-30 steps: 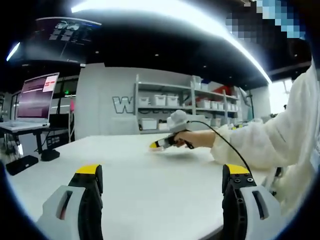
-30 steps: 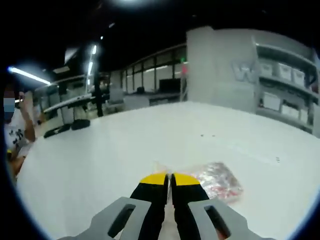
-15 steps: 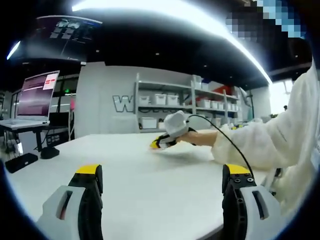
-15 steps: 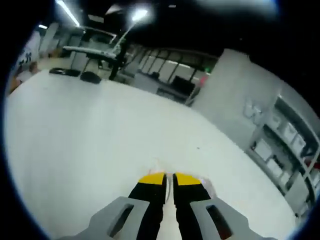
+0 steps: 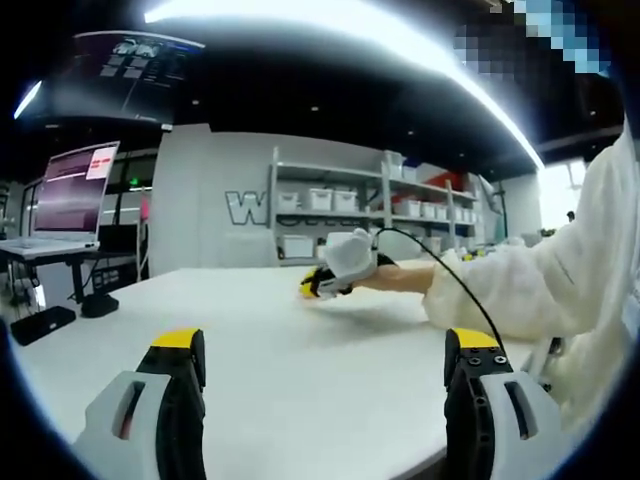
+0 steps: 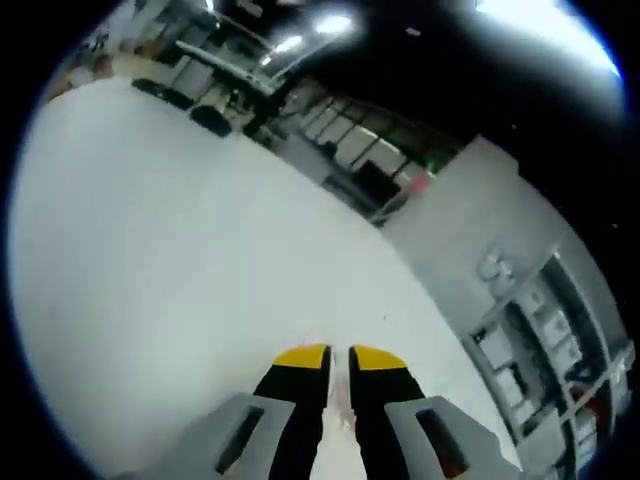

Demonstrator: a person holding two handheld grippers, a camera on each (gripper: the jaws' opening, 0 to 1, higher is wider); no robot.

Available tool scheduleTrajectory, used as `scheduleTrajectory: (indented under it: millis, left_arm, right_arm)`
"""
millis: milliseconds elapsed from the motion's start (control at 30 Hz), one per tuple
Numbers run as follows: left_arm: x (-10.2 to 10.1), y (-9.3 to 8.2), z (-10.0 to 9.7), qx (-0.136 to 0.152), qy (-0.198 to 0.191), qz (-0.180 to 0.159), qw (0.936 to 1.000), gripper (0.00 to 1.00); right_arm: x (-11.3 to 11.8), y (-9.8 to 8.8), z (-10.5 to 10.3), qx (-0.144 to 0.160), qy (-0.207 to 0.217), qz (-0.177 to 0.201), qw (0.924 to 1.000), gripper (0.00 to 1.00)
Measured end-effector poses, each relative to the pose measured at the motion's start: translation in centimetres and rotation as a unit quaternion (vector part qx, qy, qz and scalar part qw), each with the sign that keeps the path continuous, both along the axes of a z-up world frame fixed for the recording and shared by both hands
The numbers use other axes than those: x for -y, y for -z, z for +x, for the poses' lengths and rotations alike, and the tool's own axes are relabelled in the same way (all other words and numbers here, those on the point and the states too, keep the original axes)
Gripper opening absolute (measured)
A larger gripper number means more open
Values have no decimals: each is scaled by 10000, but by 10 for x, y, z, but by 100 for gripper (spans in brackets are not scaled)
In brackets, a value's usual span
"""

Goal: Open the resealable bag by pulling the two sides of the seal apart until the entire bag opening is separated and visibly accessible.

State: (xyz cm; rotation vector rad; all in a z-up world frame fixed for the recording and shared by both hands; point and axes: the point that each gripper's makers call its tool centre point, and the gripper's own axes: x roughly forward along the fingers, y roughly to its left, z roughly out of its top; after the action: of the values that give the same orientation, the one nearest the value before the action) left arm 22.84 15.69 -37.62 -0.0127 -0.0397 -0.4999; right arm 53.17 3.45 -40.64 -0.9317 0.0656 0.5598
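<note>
My left gripper (image 5: 325, 345) stands open low over the white table (image 5: 300, 370), its yellow-tipped jaws far apart with nothing between them. Farther along the table, a person's hand in a white sleeve (image 5: 540, 290) holds my right gripper (image 5: 322, 284). In the right gripper view, my right gripper (image 6: 338, 355) has its jaws almost together on a thin clear strip of the resealable bag (image 6: 337, 405). The rest of the bag is hidden under the jaws.
A laptop (image 5: 70, 195) sits on a stand at the left, with a black box (image 5: 45, 328) below it. Shelves with white bins (image 5: 350, 215) line the back wall. Dark items (image 6: 210, 120) lie beyond the table's far end.
The right gripper view has tilted and rolled, and the bag's pink-filled body has dropped out of sight below the jaws. In the left gripper view, the right gripper has turned slightly. My left gripper stays put.
</note>
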Motion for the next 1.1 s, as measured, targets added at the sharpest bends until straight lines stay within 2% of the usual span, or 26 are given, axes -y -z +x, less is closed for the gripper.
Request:
scheduleTrajectory:
  millis: [33,100,267,567,733,900,1033,1100]
  left_arm:
    - [0,0,0,6,1,-16,10000,99]
    - [0,-1,0,13,4,-57,10000,99]
    - [2,0,1,-1,21,-48,10000,99]
    - [1,-3,1,28,11,-51,10000,99]
    - [2,-1,1,-6,21,-26,10000,99]
    - [2,0,2,-20,26,-24,10000,99]
    - [0,1,2,-25,0,-26,10000,99]
    - [0,2,2,-38,-3,-4,10000,99]
  right_arm:
    - [1,-2,-1,147,-16,-168,9997,9]
    - [-1,-4,-5,246,-70,-287,9993,10]
    - [-8,-6,-14,274,-255,-228,9990,12]
    - [-5,1,-6,205,-189,-275,9992,14]
    - [-6,6,-1,52,-162,-192,9997,19]
    - [-6,8,7,-134,-73,115,9998,26]
    - [-3,9,9,-133,-8,224,9997,37]
    - [-2,9,11,-168,40,280,9995,37]
